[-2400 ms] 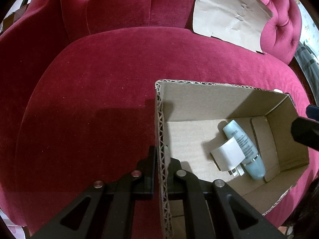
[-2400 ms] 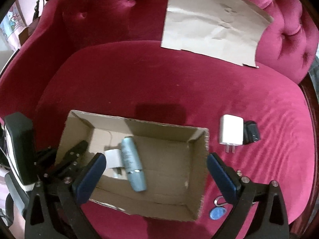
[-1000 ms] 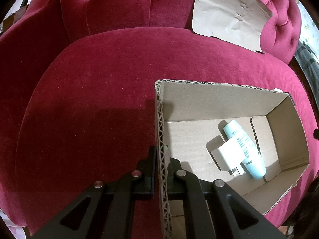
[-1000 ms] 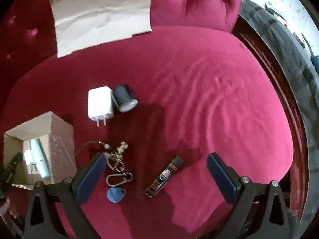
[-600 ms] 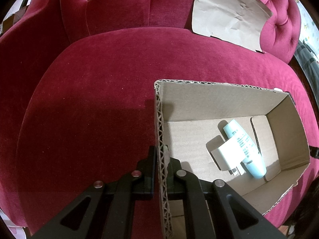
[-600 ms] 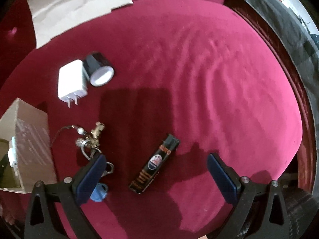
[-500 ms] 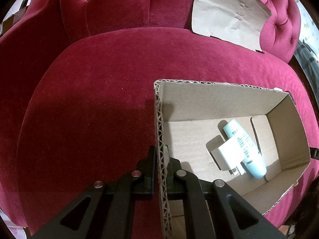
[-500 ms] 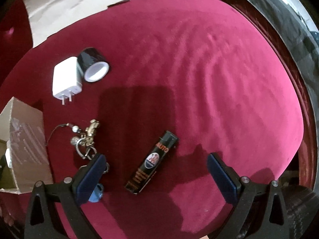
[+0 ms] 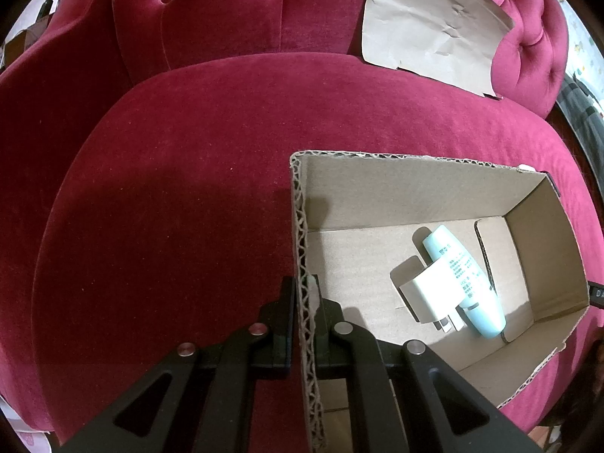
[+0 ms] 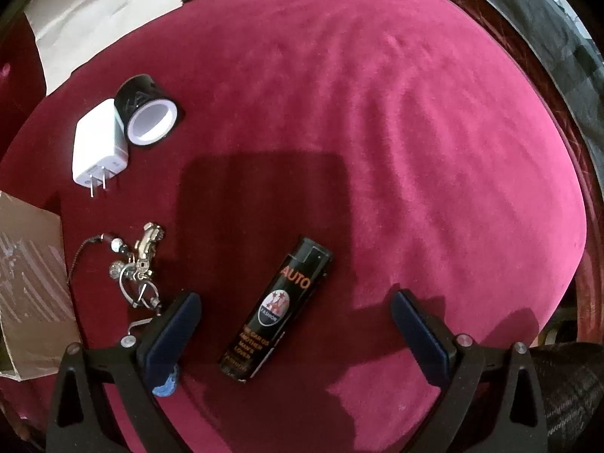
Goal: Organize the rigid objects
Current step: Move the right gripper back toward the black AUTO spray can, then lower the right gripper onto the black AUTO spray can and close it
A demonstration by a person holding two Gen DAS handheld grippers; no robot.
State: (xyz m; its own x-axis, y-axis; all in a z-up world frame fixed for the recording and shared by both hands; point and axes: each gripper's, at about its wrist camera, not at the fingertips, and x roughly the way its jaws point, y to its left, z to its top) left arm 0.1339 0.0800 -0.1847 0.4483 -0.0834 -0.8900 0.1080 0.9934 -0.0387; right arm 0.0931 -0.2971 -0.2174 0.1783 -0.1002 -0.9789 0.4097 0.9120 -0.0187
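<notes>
My left gripper [image 9: 305, 302] is shut on the near left wall of an open cardboard box [image 9: 415, 185] that sits on a red velvet seat. Inside the box lie a pale blue tube [image 9: 464, 283] and a white charger [image 9: 434, 294]. My right gripper [image 10: 296, 324] is open and hangs low over the seat, with a black lighter [image 10: 277, 305] lying between its fingers, untouched. To the left lie a bunch of keys [image 10: 136, 264], a white plug adapter [image 10: 99, 149] and a black tape roll [image 10: 147, 113]. The box's outer wall [image 10: 30, 283] shows at the left edge.
A sheet of brown paper [image 9: 430, 26] leans on the tufted backrest [image 9: 226, 11], also seen as paper [image 10: 102, 3] at the top left. A blue tag [image 10: 166, 383] peeks from under my right gripper's left finger. The seat's dark wooden rim [image 10: 566, 113] curves along the right.
My right gripper has swung away from the box and come down over the lighter, which now lies between its open fingers. The left gripper and box have not moved.
</notes>
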